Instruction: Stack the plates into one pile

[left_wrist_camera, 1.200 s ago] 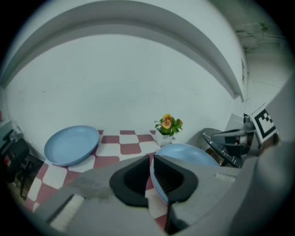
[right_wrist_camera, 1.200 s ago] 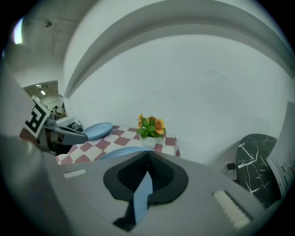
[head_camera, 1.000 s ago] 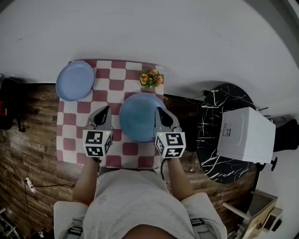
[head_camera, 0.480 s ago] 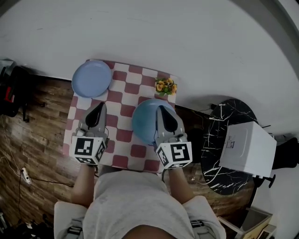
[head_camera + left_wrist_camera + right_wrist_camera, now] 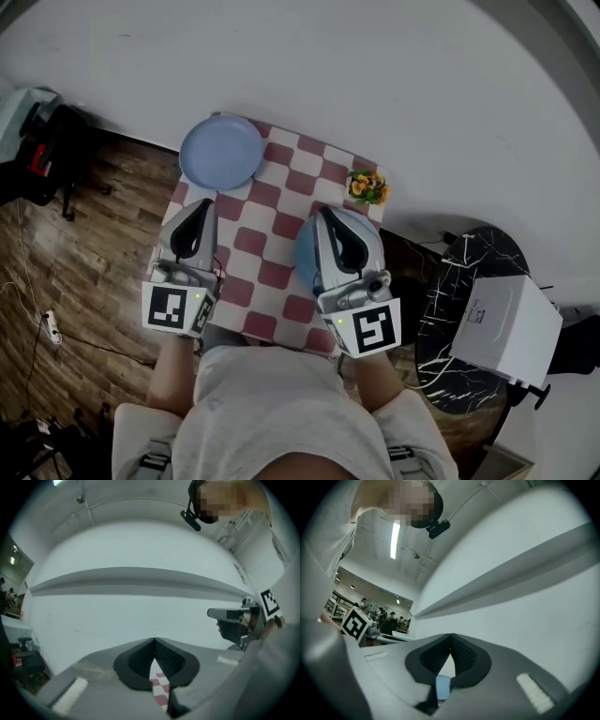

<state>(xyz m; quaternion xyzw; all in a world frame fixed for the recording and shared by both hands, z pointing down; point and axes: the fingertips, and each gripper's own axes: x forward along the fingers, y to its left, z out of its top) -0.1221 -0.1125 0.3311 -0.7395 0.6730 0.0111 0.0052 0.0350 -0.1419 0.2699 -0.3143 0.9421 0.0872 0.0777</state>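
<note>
Checked red-and-white cloth covered the small surface [image 5: 281, 217], which stood against a plain white wall. Two plates lay on it, well apart: a pale blue plate [image 5: 220, 153] at the far left corner and a darker blue plate [image 5: 304, 255] near the right edge, partly hidden under the right gripper [image 5: 327, 217]. Neither was stacked yet.

Both looked stiff, smooth and probably breakable, light enough for one gripper. The raised rim seemed the only place to take hold, pinched firmly from the side, since a glazed edge could slip and the plate could tilt when lifted.

The right gripper's jaws were closed on nothing, held above the darker plate and aimed at the wall. The left gripper [image 5: 200, 211] hung over the cloth's left side, its jaws likewise pressed together and empty.

A small bunch of flowers [image 5: 367, 186] stood at the far right corner. Beyond lay wooden floor [image 5: 84, 253], a dark round side table [image 5: 450, 281] and a white box [image 5: 506, 323].
</note>
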